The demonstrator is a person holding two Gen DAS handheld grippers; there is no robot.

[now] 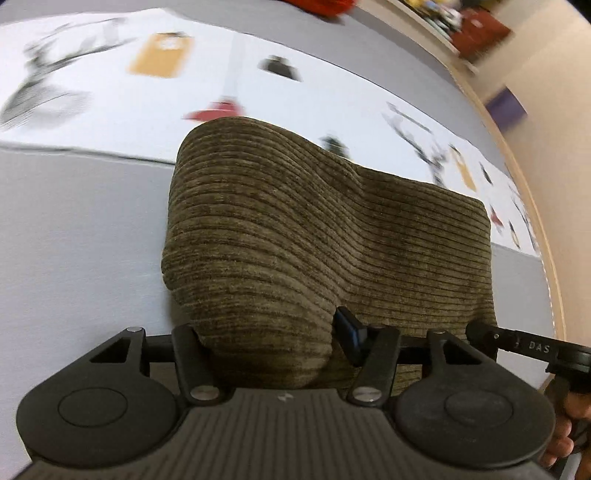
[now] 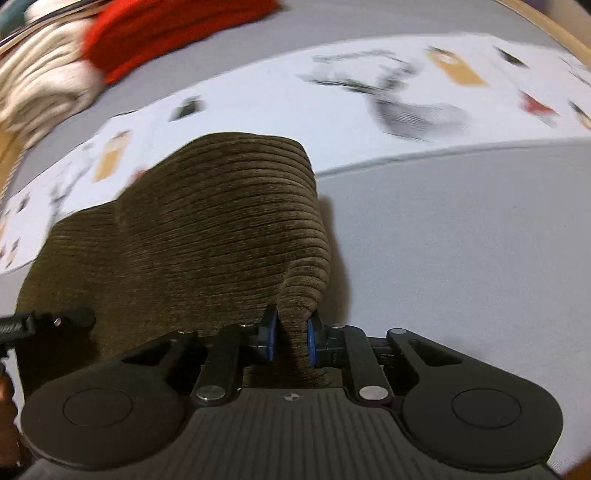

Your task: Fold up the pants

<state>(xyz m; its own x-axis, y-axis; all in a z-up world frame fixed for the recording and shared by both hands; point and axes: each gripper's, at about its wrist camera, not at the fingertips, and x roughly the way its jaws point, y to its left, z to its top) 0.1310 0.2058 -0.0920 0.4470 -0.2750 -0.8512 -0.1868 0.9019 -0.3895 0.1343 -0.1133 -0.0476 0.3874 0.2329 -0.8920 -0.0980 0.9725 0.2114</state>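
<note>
Olive-brown corduroy pants [image 1: 314, 229] hang folded from both grippers above a grey surface. My left gripper [image 1: 273, 343] is shut on the pants' left corner; cloth covers one finger, and the other blue-padded fingertip [image 1: 351, 332] shows. My right gripper [image 2: 291, 336] is shut on the pants' right corner [image 2: 295, 314], with the cloth pinched between its blue pads [image 2: 269, 332]. The pants [image 2: 207, 229] drape away from both grippers. The other gripper shows at each view's edge: the right gripper [image 1: 524, 343] and the left gripper [image 2: 40, 321].
A grey tabletop [image 1: 74, 240] carries a white printed sheet [image 1: 110, 110] with pictures, beyond the pants. Red cloth [image 2: 166, 33] and cream cloth [image 2: 40, 85] lie piled at the far left in the right wrist view. A wooden table rim [image 1: 532, 206] curves at right.
</note>
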